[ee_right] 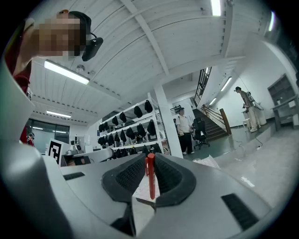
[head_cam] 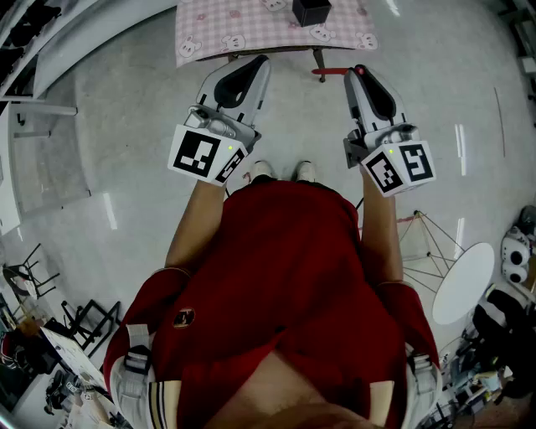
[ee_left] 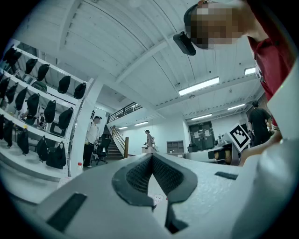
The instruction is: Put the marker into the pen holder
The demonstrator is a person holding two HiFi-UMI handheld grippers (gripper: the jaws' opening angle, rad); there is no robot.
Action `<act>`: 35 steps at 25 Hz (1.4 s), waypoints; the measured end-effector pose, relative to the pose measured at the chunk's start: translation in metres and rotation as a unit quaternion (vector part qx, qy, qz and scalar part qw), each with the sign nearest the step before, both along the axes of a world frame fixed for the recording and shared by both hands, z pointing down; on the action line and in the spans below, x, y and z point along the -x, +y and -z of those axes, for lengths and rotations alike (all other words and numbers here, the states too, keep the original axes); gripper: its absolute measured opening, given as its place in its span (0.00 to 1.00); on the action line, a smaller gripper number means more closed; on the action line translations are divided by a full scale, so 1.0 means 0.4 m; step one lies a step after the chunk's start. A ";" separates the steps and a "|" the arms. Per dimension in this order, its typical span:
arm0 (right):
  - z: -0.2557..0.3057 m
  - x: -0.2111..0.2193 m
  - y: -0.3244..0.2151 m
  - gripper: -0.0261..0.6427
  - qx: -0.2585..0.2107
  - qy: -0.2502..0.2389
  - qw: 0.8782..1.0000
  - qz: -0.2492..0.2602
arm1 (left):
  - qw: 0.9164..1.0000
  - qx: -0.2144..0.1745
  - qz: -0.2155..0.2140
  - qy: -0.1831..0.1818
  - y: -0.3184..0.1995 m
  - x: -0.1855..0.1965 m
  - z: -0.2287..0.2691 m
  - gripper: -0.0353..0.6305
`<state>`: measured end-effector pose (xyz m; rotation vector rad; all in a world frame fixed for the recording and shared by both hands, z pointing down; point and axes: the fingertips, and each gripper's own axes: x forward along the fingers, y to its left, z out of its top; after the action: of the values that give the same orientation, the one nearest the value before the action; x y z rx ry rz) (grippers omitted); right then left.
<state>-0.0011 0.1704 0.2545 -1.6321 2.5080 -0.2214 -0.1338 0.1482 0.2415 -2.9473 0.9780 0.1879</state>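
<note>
Between the right tongs [ee_right: 149, 162] sits the clamped marker [ee_right: 151, 179].

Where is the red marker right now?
The red marker is clamped in the right claw, upright between its pads in the right gripper view. In the head view it sticks out sideways from the claw's tip, near the pink-clothed table.

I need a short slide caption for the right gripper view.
Right hand-held gripper holding a red marker between its jaws.
</note>
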 end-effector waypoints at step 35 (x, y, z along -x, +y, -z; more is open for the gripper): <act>-0.026 0.063 -0.163 0.13 0.009 0.006 1.000 -0.023 | 1.000 0.002 -0.005 0.018 -0.162 0.114 -0.032 0.06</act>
<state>-0.0264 0.1051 0.2649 -1.7001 2.4820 -0.2315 -0.1794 0.0834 0.2543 -2.9632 0.9707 0.2386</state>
